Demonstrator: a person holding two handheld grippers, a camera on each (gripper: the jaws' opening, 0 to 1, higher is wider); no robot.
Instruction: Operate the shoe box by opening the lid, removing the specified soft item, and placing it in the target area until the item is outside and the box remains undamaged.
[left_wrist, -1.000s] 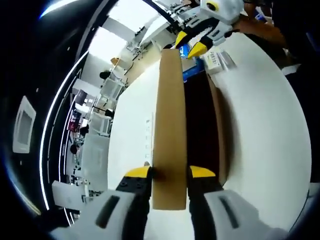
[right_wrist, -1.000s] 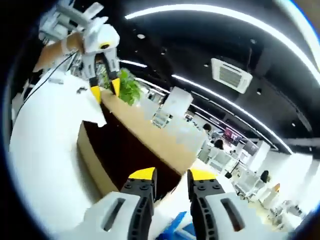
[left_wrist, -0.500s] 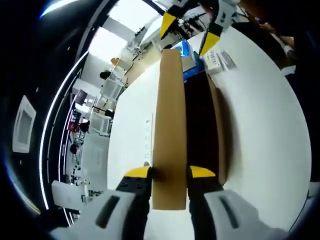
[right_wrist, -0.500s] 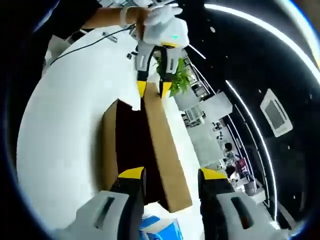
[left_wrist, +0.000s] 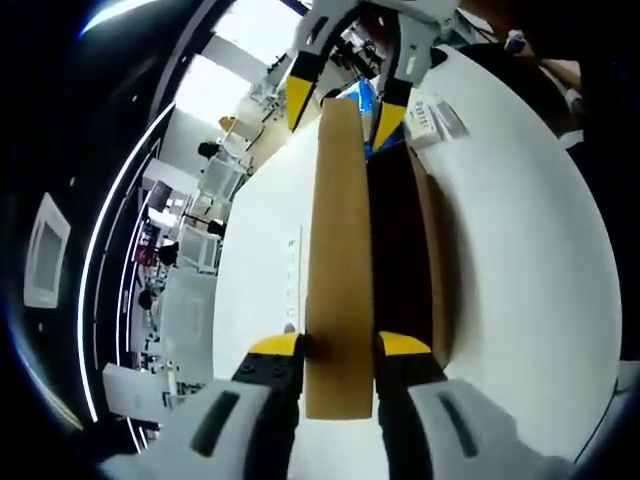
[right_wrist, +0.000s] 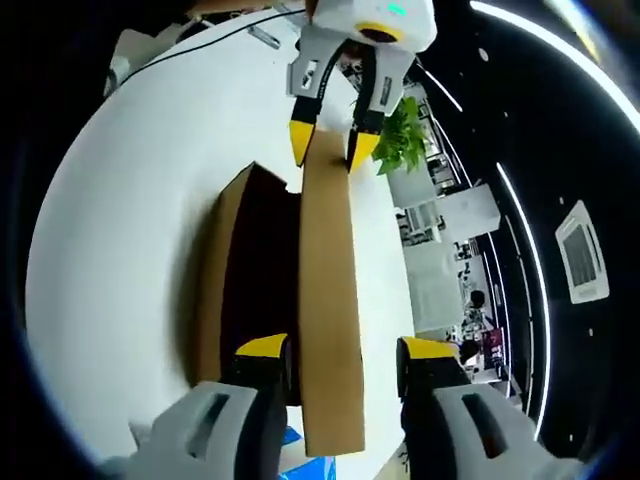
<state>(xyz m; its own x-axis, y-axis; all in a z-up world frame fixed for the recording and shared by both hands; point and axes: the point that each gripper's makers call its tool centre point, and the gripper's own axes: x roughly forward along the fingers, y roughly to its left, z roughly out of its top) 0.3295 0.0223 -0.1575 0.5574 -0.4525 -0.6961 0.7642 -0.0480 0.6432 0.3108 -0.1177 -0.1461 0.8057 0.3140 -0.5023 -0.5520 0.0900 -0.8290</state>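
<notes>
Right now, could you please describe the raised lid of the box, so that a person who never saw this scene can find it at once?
On the white table lies an open brown shoe box with a dark inside. The lid is the long plain cardboard panel standing on edge along one side of it, with the left gripper clamped on one end and the right gripper straddling the other.

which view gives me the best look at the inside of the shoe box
The right gripper view: beside the raised lid, the shoe box interior is a wide dark opening. The left gripper view shows a narrower dark strip; contents unreadable in both.
</notes>
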